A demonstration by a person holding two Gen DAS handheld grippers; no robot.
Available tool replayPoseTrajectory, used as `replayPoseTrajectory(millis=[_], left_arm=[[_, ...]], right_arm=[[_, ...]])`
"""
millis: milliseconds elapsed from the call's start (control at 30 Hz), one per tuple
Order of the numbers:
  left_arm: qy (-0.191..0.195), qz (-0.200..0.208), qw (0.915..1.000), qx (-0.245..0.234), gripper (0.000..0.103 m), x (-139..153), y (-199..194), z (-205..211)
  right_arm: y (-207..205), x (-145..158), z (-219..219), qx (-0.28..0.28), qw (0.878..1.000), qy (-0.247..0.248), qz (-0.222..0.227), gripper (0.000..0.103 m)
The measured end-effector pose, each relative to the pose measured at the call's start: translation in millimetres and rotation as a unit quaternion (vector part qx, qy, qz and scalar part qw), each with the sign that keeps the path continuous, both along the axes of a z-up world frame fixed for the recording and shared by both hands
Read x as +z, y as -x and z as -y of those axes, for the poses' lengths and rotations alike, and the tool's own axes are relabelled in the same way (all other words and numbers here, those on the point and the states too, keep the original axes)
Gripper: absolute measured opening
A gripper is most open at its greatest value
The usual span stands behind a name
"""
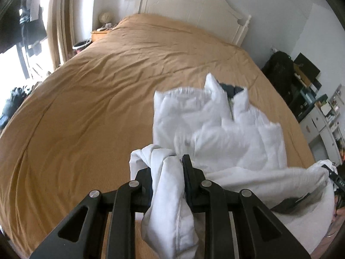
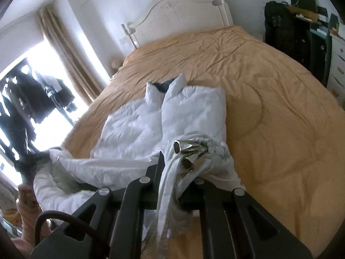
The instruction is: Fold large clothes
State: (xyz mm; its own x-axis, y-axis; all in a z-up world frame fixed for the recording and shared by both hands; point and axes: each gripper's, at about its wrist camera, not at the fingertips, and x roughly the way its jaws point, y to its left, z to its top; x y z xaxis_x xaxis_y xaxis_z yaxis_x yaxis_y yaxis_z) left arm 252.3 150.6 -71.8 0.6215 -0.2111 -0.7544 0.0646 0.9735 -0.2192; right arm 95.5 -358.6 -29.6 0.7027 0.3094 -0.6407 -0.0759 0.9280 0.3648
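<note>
Pinching white jacket [image 1: 217, 129] hem bunches: left gripper [image 1: 166, 164] and right gripper [image 2: 181, 157], over bed [image 1: 86, 90].

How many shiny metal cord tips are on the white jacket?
2, both in the right wrist view by the right tongs: one metal tip lies on the bunched white jacket, the other just below. More may be hidden.

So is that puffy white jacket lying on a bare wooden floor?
No, the puffy white jacket lies on a bed covered with a tan quilted bedspread, below a white headboard.
</note>
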Motion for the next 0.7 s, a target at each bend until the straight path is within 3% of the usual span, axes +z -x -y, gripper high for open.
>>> replayPoseTrajectory(millis=[233,433,533,600,700], left_arm=[[0.007,-0.033,0.999,0.031,0.022,-25,-122,21],[-0.026,-0.048,0.9971,0.052,0.024,-62,-209,39],[-0.023,-0.104,0.9918,0.071,0.026,-108,-249,38],[-0.034,-0.129,0.9881,0.077,0.028,-138,-264,41],[-0.077,-0.111,0.9877,0.078,0.03,-148,-265,53]], right_arm=[[-120,-11,19,-0.017,1.0,-0.009,-0.021,0.009],[-222,-36,28,-0.036,0.999,0.01,-0.034,0.009],[-268,-62,26,-0.058,0.996,0.032,-0.057,0.01],[-298,-100,27,-0.07,0.99,0.031,-0.118,0.012],[-312,-133,36,-0.085,0.984,-0.009,-0.154,0.014]])
